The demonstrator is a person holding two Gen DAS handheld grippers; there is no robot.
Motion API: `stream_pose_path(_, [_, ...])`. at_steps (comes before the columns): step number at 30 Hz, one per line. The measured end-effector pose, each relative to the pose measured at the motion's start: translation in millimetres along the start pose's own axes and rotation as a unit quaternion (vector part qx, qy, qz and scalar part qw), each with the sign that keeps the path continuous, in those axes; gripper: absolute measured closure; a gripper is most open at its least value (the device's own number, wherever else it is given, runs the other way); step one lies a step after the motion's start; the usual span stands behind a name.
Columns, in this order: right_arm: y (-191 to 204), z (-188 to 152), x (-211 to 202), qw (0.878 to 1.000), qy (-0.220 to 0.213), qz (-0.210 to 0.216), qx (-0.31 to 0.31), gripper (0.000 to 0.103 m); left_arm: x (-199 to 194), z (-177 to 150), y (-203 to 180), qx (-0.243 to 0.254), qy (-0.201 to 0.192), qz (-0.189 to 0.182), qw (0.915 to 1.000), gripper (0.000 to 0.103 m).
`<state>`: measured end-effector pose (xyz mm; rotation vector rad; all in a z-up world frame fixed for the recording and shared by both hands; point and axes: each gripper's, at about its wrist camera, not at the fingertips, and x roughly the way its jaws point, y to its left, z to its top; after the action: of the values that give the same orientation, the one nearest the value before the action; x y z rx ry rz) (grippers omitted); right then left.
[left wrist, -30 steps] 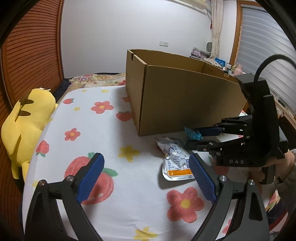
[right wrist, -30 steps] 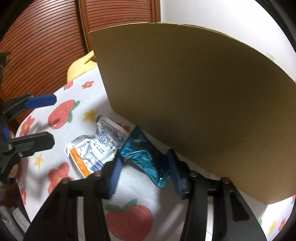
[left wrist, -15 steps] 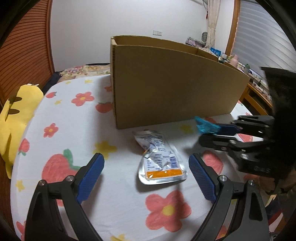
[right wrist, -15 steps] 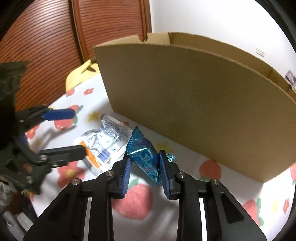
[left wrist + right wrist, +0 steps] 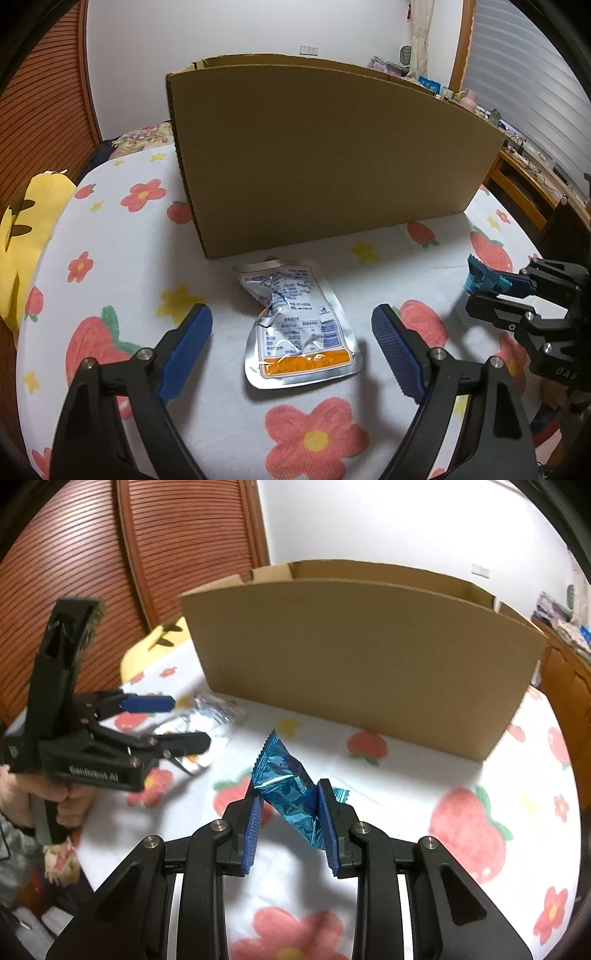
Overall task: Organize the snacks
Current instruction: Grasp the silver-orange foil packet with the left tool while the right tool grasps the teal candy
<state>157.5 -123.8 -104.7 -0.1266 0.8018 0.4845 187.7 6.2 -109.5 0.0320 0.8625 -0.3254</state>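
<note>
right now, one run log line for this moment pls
left gripper: open over silver pouch, jaws just closing | right gripper: shut on blue packet | cardboard box: behind

Blue foil snack [image 5: 286, 788]; silver pouch [image 5: 295, 325], orange band; plain brown cardboard box [image 5: 332, 158]; white cloth [image 5: 229, 413], red flowers, strawberries, yellow stars.

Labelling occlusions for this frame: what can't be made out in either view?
- Box contents: both views, near wall hides the inside.
- Silver pouch print: left view, too small; right view, blurred and partly behind the left tool.
- Yellow plush: left view, cut by the edge; right view, mostly behind the box.
</note>
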Motion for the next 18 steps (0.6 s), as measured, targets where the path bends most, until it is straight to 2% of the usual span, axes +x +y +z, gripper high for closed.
stream_pose_path(2, [-0.2,-0.3,0.7,1.000,0.004,-0.011,-0.001,0.075,1.8,1.1,-1.0,0.000,0.002,0.001,1.0000,0.020])
stream_pose_path(5, [-3.1,-2.6,-1.4,1.000,0.002,-0.012,0.004,0.075,5.1,1.8,-2.5,0.000,0.006,0.006,1.0000,0.030])
stream_pose_path(7, [-4.1,-3.2,-4.3,1.000,-0.003,-0.014,0.005,0.075,7.1,1.2,-2.3,-0.003,0.010,0.004,0.9999,0.045])
stream_pose_path(8, [-3.6,-3.3,-4.0,1.000,-0.004,-0.015,0.005,0.075,7.3,0.9,-1.9,-0.006,0.010,0.004,0.9999,0.047])
stream_pose_path(12, [-4.6,-5.2,-3.7,1.000,-0.005,-0.014,0.005,0.075,7.1,-0.5,-0.9,-0.008,0.008,0.004,0.9999,0.055])
stream_pose_path(18, [-7.9,-4.5,-0.1,1.000,-0.004,-0.013,0.012,0.075,7.6,-0.9,-2.6,-0.003,0.010,0.006,0.9999,0.052])
